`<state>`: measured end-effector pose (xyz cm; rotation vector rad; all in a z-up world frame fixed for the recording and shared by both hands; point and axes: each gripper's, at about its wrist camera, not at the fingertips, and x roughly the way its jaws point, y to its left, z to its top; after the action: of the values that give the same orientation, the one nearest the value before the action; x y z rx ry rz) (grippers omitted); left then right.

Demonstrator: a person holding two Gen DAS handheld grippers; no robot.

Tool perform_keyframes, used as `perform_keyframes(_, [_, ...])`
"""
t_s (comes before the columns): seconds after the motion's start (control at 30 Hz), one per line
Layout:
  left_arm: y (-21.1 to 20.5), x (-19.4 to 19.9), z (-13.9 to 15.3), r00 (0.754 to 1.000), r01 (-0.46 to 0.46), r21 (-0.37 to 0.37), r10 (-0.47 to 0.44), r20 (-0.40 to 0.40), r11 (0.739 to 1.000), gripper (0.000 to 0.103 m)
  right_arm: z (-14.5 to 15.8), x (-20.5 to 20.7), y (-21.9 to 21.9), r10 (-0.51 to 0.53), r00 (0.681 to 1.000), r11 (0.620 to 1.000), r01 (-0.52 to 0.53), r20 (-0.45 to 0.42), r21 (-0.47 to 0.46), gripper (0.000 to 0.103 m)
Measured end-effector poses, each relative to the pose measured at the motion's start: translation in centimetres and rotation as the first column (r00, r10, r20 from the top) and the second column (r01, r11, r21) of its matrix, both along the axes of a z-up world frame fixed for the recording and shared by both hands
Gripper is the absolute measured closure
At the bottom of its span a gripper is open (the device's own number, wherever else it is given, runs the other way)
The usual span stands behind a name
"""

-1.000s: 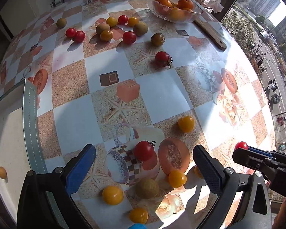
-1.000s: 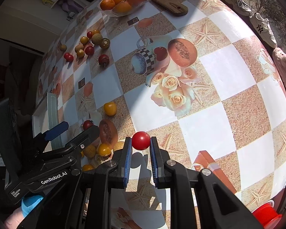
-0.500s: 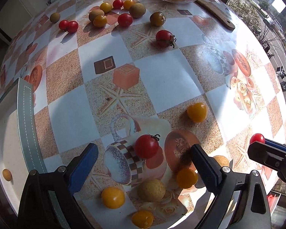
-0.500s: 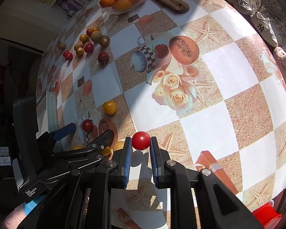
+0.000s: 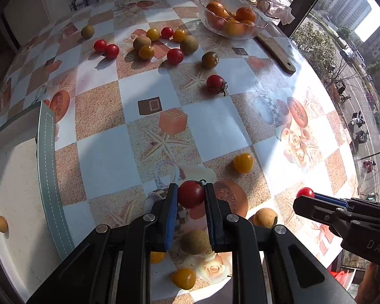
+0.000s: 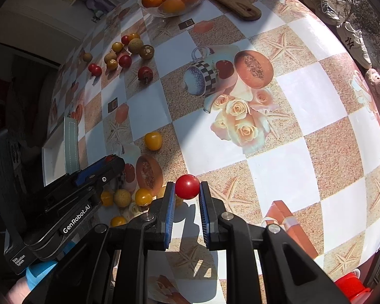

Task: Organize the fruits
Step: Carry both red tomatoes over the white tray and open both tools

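My left gripper point(image 5: 190, 200) is shut on a dark red tomato with a stem point(image 5: 191, 193), low over the near part of the table. My right gripper point(image 6: 187, 192) is shut on a small bright red cherry tomato point(image 6: 187, 186); it also shows in the left wrist view point(image 5: 305, 192) at the right. Yellow tomatoes point(image 5: 243, 163) point(image 5: 183, 278) and tan round fruits point(image 5: 265, 217) point(image 5: 195, 242) lie around the left gripper. A white tray point(image 5: 46, 167) at the left holds one small orange fruit point(image 5: 1, 224).
Several red, yellow and green-brown fruits point(image 5: 174, 56) lie scattered at the far side of the table. A glass bowl point(image 5: 259, 29) of oranges stands at the far right, with a wooden board point(image 5: 276, 52) beside it. The table edge and a window are at the right.
My left gripper has moved forward and shut on the dark red stemmed tomato, which stood between its open fingers before. My right gripper still holds the cherry tomato.
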<state>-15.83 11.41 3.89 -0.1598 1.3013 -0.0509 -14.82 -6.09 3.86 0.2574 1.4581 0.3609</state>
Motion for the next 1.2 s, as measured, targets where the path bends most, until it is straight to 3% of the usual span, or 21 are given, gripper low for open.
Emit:
perform_keyframes(0.27, [4.4, -2.5, 2.2, 0.993, -0.11, -0.008, 0.111, 0.033, 0.994, 0.081, 0.8, 0.4, 3.2, 0.084, 0.996, 0.996, -0.083, 0.02, -0.008, 0.083])
perform_keyframes(0.5, [10.2, -6.2, 3.1, 0.971, -0.237, 0.029, 0.235, 0.046, 0.971, 0.081, 1.9, 0.6, 9.4, 0.218, 0.975, 0.976, -0.218, 0.048, 0.005, 0.083])
perform_keyframes(0.93, [20.8, -13.4, 1.1, 0.883, -0.468, 0.112, 0.47, 0.008, 0.877, 0.081, 2.2, -1.6, 24.9, 0.492, 0.868, 0.867, -0.496, 0.072, 0.054, 0.083])
perform_keyframes(1.2, [22.3, -15.3, -0.6, 0.869, -0.489, 0.12, 0.495, -0.021, 0.864, 0.081, 0.4, -2.7, 30.7, 0.57, 0.82, 0.82, -0.572, 0.055, 0.02, 0.083])
